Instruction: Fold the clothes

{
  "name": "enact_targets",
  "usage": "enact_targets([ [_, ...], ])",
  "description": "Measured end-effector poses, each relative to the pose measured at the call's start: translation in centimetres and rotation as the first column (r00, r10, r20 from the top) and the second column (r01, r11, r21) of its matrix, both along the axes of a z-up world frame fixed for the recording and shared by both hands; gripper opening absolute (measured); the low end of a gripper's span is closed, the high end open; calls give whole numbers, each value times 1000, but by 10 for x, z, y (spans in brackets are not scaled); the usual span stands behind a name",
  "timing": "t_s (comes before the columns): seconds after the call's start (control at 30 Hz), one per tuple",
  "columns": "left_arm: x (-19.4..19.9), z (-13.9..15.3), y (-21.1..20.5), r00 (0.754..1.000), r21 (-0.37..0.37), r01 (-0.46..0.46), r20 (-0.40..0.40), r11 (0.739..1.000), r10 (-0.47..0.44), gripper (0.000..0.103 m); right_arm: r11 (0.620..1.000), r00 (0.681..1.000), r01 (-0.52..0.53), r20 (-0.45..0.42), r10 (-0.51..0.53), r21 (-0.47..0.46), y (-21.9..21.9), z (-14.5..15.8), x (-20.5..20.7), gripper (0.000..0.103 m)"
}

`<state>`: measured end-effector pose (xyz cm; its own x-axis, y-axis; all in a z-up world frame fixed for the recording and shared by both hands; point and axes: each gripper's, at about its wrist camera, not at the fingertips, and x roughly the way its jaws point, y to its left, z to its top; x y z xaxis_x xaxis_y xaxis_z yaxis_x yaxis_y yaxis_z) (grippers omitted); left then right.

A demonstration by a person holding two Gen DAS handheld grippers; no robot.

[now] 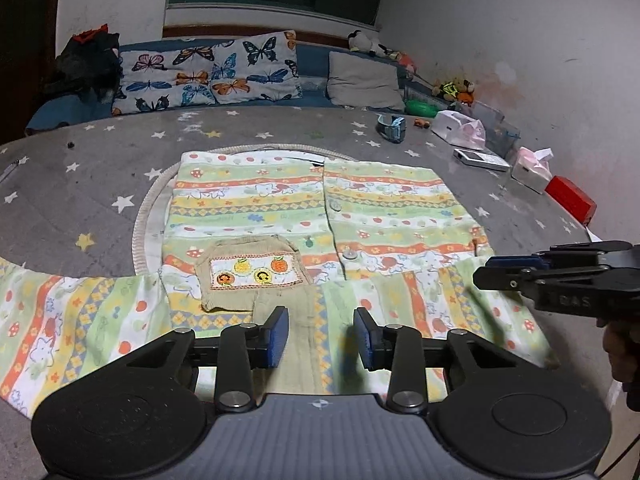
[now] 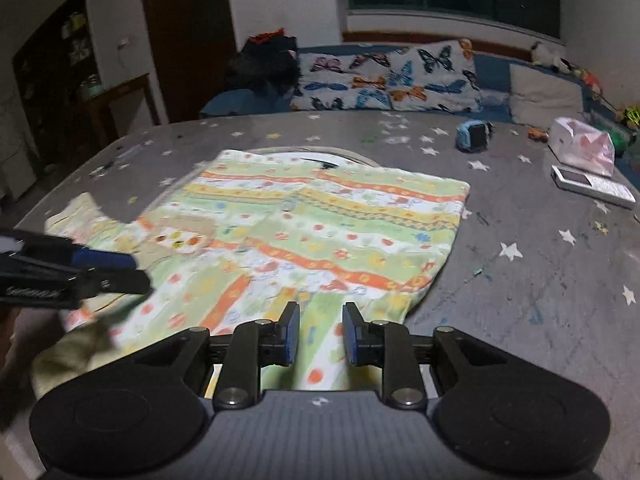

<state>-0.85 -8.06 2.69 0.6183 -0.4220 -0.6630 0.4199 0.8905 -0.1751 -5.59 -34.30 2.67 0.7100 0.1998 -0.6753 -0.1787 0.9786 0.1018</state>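
A child's shirt (image 1: 380, 208) with green, orange and yellow stripes lies spread on the grey star-patterned cover (image 1: 100, 168). It has a buttoned front and a khaki pocket (image 1: 252, 272) with embroidered fruit. One sleeve (image 1: 60, 320) stretches out to the left. My left gripper (image 1: 321, 320) hovers over the shirt's near hem with its blue pads apart and nothing pressed between them. My right gripper (image 2: 322, 312) stands over the shirt's (image 2: 340, 216) near right part, its jaws a little apart, with cloth below them but not pinched. Each gripper also shows in the other's view: right gripper (image 1: 492, 270), left gripper (image 2: 132, 268).
Butterfly pillows (image 1: 208, 72) and a grey pillow (image 1: 362, 80) line the back. Along the right lie a blue watch (image 1: 392, 126), a tissue pack (image 1: 460, 128), a white device (image 1: 480, 159) and a red box (image 1: 570, 198). A round mat (image 1: 140, 224) pokes out under the shirt.
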Motion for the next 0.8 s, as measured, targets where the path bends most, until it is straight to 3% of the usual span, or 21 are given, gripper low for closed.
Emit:
enact_targets([
  [0.17, 2, -7, 5, 1000, -8, 1, -13, 1000, -1, 35, 1000, 999, 21, -32, -21, -10, -8, -14, 7, 23],
  [0.37, -4, 1, 18, 1000, -16, -30, -2, 999, 30, 35, 999, 999, -40, 10, 40, -30, 12, 4, 1, 23],
  [0.6, -5, 12, 63, 985, -7, -175, -1, 984, 175, 37, 978, 977, -209, 31, 209, -26, 67, 11, 10, 24],
  [0.8, -6, 16, 114, 948, 15, -319, 7, 948, 319, 40, 955, 955, -294, 23, 295, -31, 112, 4, 23, 24],
])
